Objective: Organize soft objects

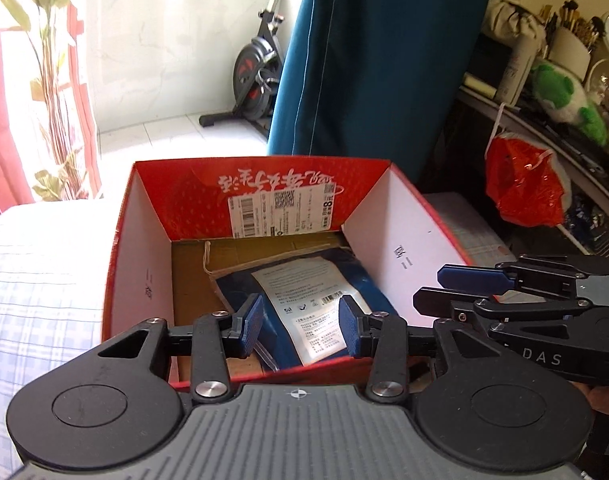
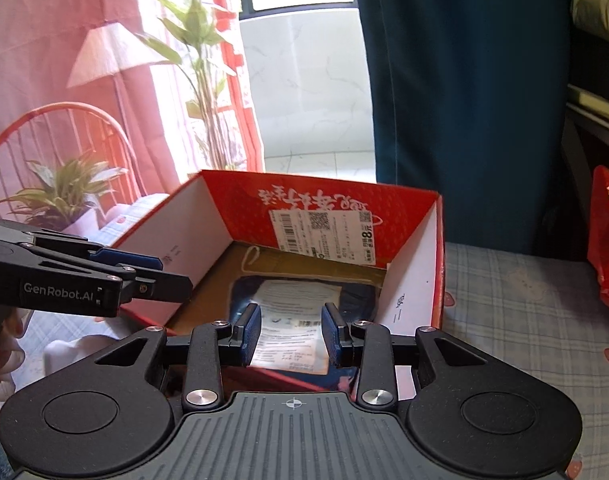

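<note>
A red cardboard box [image 1: 144, 280] with white inner walls stands open on the bed; it also shows in the right wrist view [image 2: 438, 264]. A blue soft packet [image 1: 304, 304] with a white label lies flat on the box floor, also seen in the right wrist view [image 2: 292, 316]. My left gripper [image 1: 300, 330] is open and empty above the box's near edge. My right gripper [image 2: 291, 334] is open and empty above the same edge; it also shows in the left wrist view [image 1: 444, 286], beside the box's right wall. The left gripper [image 2: 172, 272] shows in the right wrist view by the left wall.
The box sits on a blue checked bedsheet [image 2: 524, 304]. A red plastic bag [image 1: 520, 184] hangs at the right below a cluttered shelf with a green plush toy [image 1: 560, 96]. A teal curtain [image 1: 368, 60], an exercise bike [image 1: 256, 72] and a plant [image 2: 64, 196] stand behind.
</note>
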